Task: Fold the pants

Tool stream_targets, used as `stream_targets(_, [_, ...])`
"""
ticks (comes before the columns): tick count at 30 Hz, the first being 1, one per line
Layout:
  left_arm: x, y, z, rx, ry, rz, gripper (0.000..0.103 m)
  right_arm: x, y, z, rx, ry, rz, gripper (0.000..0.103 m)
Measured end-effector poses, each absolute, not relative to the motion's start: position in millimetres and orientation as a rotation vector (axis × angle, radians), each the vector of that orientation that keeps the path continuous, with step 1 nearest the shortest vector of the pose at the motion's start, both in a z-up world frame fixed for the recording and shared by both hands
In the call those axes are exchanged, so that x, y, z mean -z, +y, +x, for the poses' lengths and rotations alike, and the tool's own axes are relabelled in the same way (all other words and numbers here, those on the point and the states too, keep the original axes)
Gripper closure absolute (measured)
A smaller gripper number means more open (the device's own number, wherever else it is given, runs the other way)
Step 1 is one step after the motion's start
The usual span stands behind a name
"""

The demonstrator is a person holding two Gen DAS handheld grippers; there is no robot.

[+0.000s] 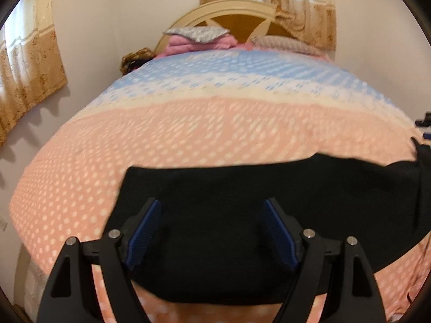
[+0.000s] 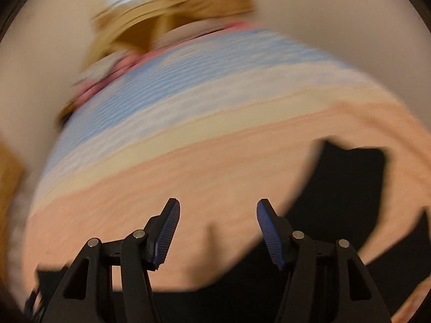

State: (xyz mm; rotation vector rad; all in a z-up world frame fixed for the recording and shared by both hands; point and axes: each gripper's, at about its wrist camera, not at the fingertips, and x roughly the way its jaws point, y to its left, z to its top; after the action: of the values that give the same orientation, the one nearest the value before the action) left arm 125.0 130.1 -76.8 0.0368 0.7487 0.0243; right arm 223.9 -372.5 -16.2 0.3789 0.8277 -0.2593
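Observation:
Black pants (image 1: 242, 188) lie flat on the bed's pink dotted blanket (image 1: 161, 145), spread from the near middle to the right edge. My left gripper (image 1: 211, 207) is open, empty, and hovers over the pants' left part. In the blurred right wrist view the pants (image 2: 347, 185) lie at the right and along the bottom. My right gripper (image 2: 218, 210) is open and empty over the pink blanket (image 2: 188, 177), left of the pants.
The bed has a blue and cream band (image 1: 229, 78) farther back, pillows and folded pink bedding (image 1: 199, 39) at a cream headboard (image 1: 223, 10). Curtains (image 1: 29, 62) hang on the left wall and behind the headboard. The bed's left edge (image 1: 21, 215) drops off.

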Motion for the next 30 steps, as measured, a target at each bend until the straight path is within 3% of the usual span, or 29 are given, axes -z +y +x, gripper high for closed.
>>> stream_targets(8, [116.5,82.9,144.2,0.063,0.915,0.011,0.019,64.9,-430.4,270.9,0.418,1.031,0.310,0.042])
stream_targets(13, [117.3,78.4,140.0,0.048,0.888,0.034,0.015,68.5,-431.8,268.5,0.492,1.082,0.265,0.043])
stream_targets(15, [117.8,80.4,138.2,0.050,0.885,0.029,0.015,67.4,-432.9,264.5,0.508,1.088,0.256,0.058])
stream_targets(16, [118.3,79.6,137.0,0.048,0.880,0.036,0.014,66.4,-435.6,260.8,0.514,1.088,0.253,0.076])
stream_targets(17, [118.9,78.7,136.2,0.047,0.876,0.042,0.014,66.1,-439.2,257.0,0.510,1.084,0.263,0.086])
stream_targets(19, [118.5,78.6,134.2,0.045,0.869,0.045,0.014,60.2,-448.8,239.6,0.470,1.056,0.332,0.097])
stream_targets(26, [116.9,79.2,133.7,0.039,0.869,0.042,0.014,8.6,-470.6,130.8,0.302,0.731,0.565,0.097])
stream_targets(30, [117.3,78.2,134.1,0.033,0.868,0.044,0.013,8.1,-489.7,45.1,0.316,0.580,0.713,0.097])
